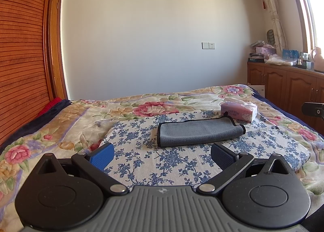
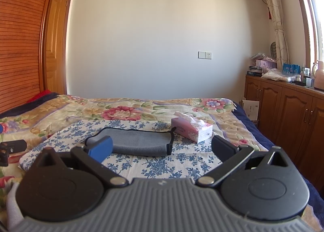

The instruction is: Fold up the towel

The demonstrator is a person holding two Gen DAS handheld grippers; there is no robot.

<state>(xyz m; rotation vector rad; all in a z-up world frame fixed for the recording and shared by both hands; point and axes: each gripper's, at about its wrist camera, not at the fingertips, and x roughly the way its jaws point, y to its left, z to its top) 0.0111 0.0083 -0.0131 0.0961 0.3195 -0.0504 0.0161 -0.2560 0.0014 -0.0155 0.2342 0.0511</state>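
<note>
A grey towel (image 1: 199, 131) with black edging lies folded on a blue-flowered cloth (image 1: 141, 151) spread on the bed. It also shows in the right wrist view (image 2: 139, 144). My left gripper (image 1: 162, 156) is open and empty, held back from the towel's near edge. My right gripper (image 2: 162, 148) is open and empty, also short of the towel, with its blue left pad (image 2: 101, 149) in front of the towel's left end. Neither gripper touches the towel.
A pink tissue box (image 1: 239, 111) stands just behind the towel's right end, also in the right wrist view (image 2: 191, 128). The bed has a floral quilt (image 1: 60, 122). Wooden cabinets (image 2: 283, 114) with clutter line the right wall. A wooden wardrobe (image 1: 22, 49) stands at left.
</note>
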